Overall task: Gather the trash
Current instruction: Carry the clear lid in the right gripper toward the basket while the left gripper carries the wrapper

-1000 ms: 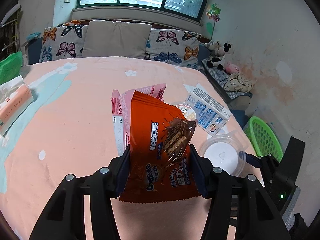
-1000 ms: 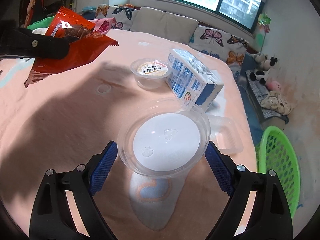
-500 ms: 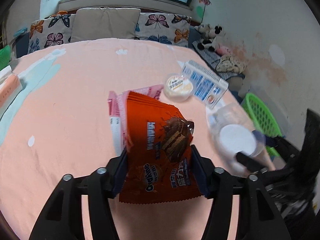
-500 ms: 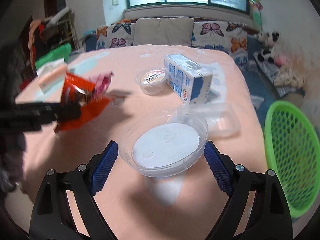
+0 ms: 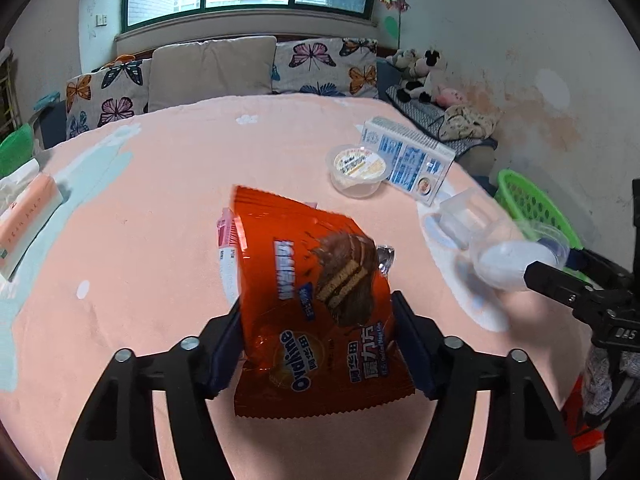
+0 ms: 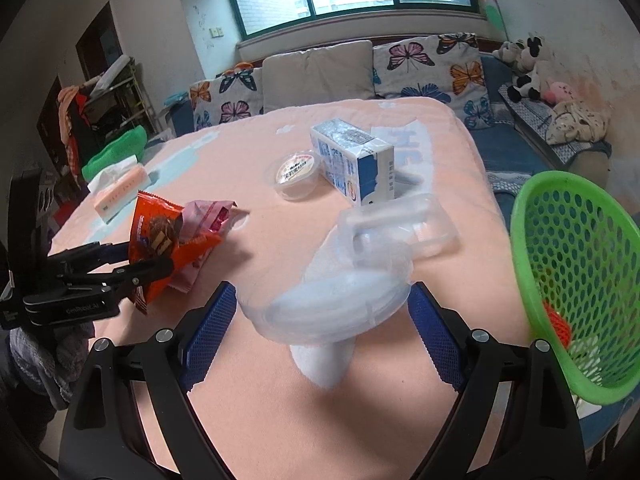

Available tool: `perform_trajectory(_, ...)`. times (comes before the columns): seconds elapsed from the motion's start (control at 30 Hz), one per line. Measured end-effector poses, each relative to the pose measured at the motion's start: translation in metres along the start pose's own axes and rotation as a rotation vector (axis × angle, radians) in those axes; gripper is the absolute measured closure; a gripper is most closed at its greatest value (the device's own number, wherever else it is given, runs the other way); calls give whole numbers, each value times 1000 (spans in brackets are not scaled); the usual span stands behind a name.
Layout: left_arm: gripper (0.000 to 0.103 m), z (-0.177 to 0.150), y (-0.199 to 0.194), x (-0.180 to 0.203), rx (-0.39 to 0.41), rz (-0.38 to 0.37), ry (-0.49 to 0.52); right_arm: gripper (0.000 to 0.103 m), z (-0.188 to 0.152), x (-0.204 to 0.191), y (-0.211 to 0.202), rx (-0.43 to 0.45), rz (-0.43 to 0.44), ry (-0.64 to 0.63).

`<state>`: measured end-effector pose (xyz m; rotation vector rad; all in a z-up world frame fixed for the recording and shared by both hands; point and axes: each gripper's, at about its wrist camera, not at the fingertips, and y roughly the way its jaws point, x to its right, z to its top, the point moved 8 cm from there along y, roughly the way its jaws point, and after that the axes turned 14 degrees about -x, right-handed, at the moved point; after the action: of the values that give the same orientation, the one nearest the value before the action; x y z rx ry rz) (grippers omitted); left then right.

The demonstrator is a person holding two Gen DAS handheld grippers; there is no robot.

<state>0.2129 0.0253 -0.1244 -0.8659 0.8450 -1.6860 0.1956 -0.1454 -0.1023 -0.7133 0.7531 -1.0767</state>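
Your left gripper (image 5: 316, 344) holds the orange wrapper (image 5: 320, 300) with a pink wrapper (image 5: 226, 248) behind it; its jaws have just been opening, yet the pads still touch the orange one's edges. Your right gripper (image 6: 322, 320) is clamped wide on a clear lid (image 6: 332, 300), lifted off the bed (image 6: 240, 360). Just beyond that lid lies a clear tray (image 6: 400, 224), farther on 1 cup (image 6: 296, 172) touching a carton (image 6: 352, 160). The green basket (image 6: 576, 264) stands to your right gripper's right, beside the bed.
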Motion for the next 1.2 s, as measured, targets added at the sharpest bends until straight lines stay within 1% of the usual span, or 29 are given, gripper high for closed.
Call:
perform_trajectory(0.03,43,0,-4,-1,5,-5,-2,17,0,2,-2,4,-1,-1)
perform_trajectory(0.07,46,0,-8,-2,11,-10,-5,30,0,3,-4,7,0,-3)
perform_trajectory(0.1,47,1,-13,-3,18,-16,-8,35,0,4,-6,5,4,-4)
perform_trajectory(0.17,47,3,-21,-1,29,-17,-5,35,-1,10,-9,-4,18,14)
perform_trajectory(0.3,51,6,-27,3,38,-14,11,35,-9,21,-5,-42,52,49)
perform_trajectory(0.33,52,6,-26,4,32,-19,6,32,-12,21,-4,-50,53,44)
perform_trajectory(0.37,53,6,-26,5,29,-24,2,27,-16,22,-3,-49,43,37)
perform_trajectory(0.4,53,6,-26,6,26,-34,-2,25,-18,22,-3,-50,33,30)
perform_trajectory(0.47,53,6,-27,8,26,-53,-10,16,-24,24,-1,-54,5,19)
perform_trajectory(0.57,53,8,-28,11,30,-70,-14,11,-32,26,6,-78,-12,11)
perform_trajectory(0.63,53,10,-28,13,30,-74,-11,9,-34,29,15,-94,-41,2)
perform_trajectory(0.8,53,13,-29,21,35,-89,5,9,-34,35,35,-124,-144,-36)
perform_trajectory(0.87,53,15,-30,24,40,-98,12,9,-35,37,40,-132,-146,-37)
perform_trajectory(0.9,53,16,-31,26,41,-103,12,11,-35,39,42,-134,-143,-30)
perform_trajectory(0.93,53,18,-31,27,41,-112,12,16,-35,41,41,-129,-139,-19)
perform_trajectory(0.97,53,20,-31,28,41,-119,11,18,-34,43,41,-128,-138,-15)
perform_trajectory(1.1,53,28,-29,38,40,-146,11,20,-34,47,34,-114,-121,8)
perform_trajectory(1.13,53,30,-29,41,42,-151,16,38,-33,46,31,-107,-108,9)
perform_trajectory(1.17,53,32,-29,44,42,-154,21,51,-33,45,28,-110,-96,10)
perform_trajectory(1.2,53,35,-29,49,44,-160,28,51,-33,47,24,-109,-78,20)
